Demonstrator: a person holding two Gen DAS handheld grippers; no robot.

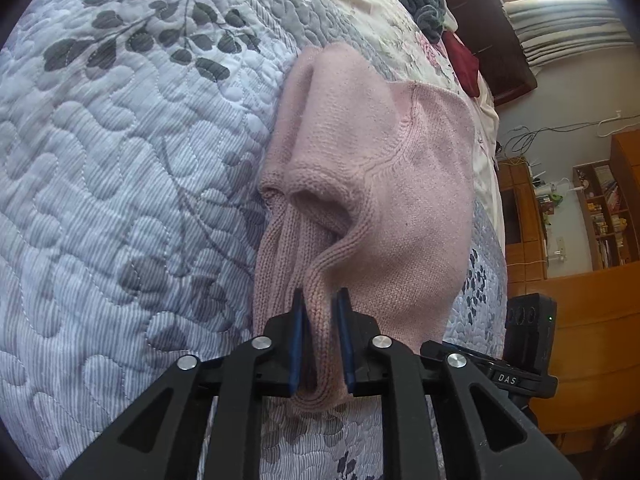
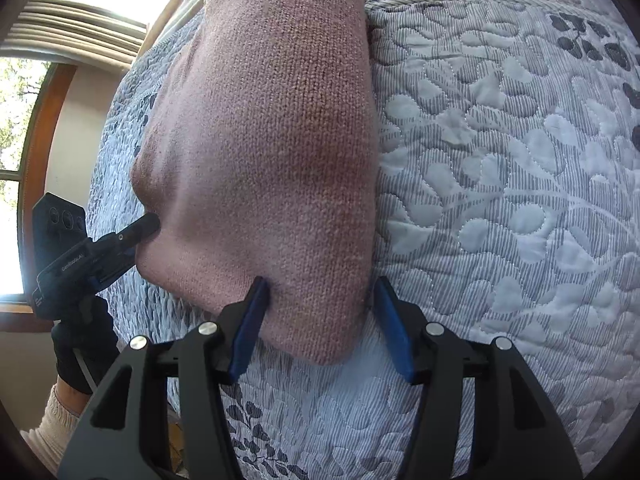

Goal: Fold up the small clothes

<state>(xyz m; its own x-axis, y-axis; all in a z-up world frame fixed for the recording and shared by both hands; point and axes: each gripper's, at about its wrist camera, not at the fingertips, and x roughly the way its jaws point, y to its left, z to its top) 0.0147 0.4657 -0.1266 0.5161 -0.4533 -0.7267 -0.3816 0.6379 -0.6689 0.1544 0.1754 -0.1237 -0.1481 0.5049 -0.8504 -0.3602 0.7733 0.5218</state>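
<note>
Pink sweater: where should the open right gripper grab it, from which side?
Take the near corner of the pink sweater, coming in low along the quilt. That corner already lies between the open right gripper fingers; the left gripper has the ribbed edge.

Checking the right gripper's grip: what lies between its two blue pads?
A corner of the pink sweater lies between the right gripper's open pads, over the quilt; right wrist view.

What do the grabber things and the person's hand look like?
Both the left gripper and the right gripper are black plastic with blue finger pads and silver round bolts. The hand wears a black glove above a cream knitted sleeve.
</note>
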